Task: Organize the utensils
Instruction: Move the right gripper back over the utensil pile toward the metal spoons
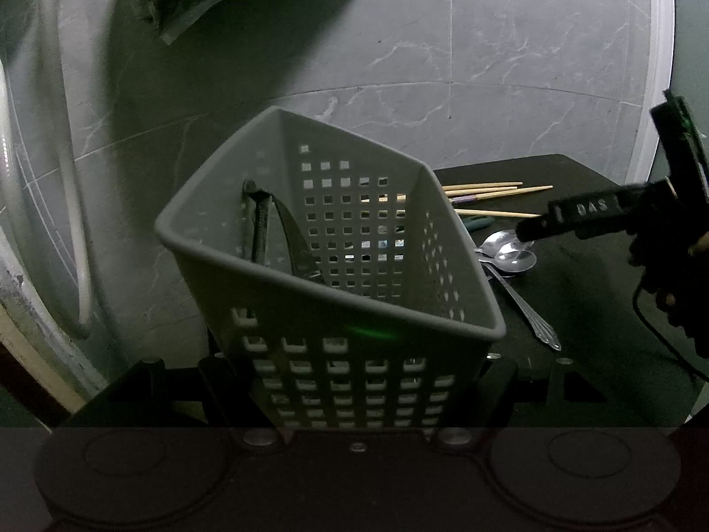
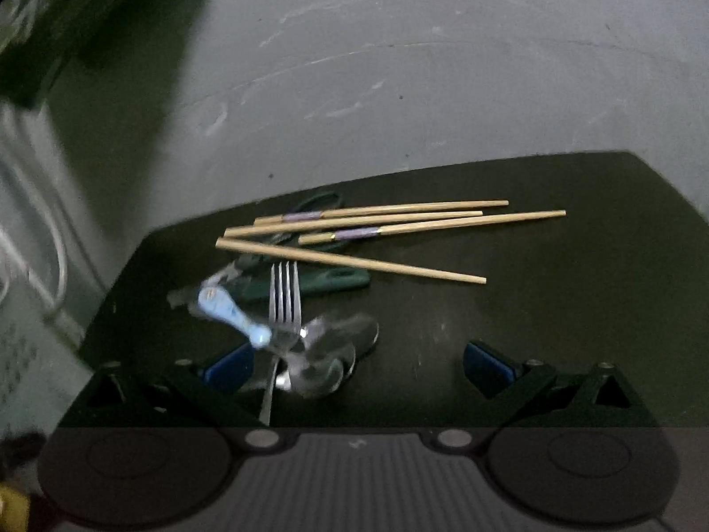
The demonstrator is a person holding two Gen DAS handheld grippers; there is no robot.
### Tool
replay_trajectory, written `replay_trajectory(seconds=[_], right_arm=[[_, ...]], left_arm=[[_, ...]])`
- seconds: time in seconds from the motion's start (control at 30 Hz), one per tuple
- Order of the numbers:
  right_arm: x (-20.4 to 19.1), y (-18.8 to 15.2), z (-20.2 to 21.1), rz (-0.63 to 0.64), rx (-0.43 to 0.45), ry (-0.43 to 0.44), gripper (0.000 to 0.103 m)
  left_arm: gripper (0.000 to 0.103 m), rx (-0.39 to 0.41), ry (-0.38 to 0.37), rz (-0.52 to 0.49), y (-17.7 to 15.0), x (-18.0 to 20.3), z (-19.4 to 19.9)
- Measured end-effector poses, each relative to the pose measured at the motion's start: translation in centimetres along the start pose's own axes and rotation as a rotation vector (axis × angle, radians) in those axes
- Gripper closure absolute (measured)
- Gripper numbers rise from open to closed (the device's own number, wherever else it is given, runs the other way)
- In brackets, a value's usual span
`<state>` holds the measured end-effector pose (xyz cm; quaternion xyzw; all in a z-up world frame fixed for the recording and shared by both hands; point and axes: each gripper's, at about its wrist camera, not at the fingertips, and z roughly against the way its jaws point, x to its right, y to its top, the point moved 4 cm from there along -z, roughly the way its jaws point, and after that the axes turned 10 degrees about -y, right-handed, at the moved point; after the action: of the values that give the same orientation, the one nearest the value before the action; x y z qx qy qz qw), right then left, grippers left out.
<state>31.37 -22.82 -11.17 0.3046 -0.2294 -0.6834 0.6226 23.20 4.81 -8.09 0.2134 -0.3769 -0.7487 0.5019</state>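
Your left gripper (image 1: pixel 354 381), jaws clenched on the perforated basket (image 1: pixel 336 261), steadies it; your right gripper (image 2: pixel 354 368), jaws released, should pinch the stiff, slippery fork (image 2: pixel 283 310) at centre frame by its neck.

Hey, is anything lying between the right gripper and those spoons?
Yes: a fork shows across the spoons, just ahead of the open right gripper, near its left finger.

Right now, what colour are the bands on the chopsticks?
Purple, on the chopsticks; the right wrist view shows them best.
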Motion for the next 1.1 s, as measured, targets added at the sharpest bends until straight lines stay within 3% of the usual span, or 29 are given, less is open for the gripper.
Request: replay_trajectory(seconds=[0.37,0.77,1.1], right_arm=[[1.6,0.4,-2.3,-0.186,-0.096,0.060,0.000],[3.0,0.5,-2.6,-0.331,-0.102,0.141,0.001],[5.1,0.6,-3.6,-0.463,-0.120,0.251,0.023]], left_arm=[[0.026,-0.003,0.000,-0.001,0.0,-0.1,0.1],[0.026,-0.006,0.001,0.000,0.0,-0.1,0.1],[0.026,-0.007,0.001,-0.001,0.0,-0.1,0.1]])
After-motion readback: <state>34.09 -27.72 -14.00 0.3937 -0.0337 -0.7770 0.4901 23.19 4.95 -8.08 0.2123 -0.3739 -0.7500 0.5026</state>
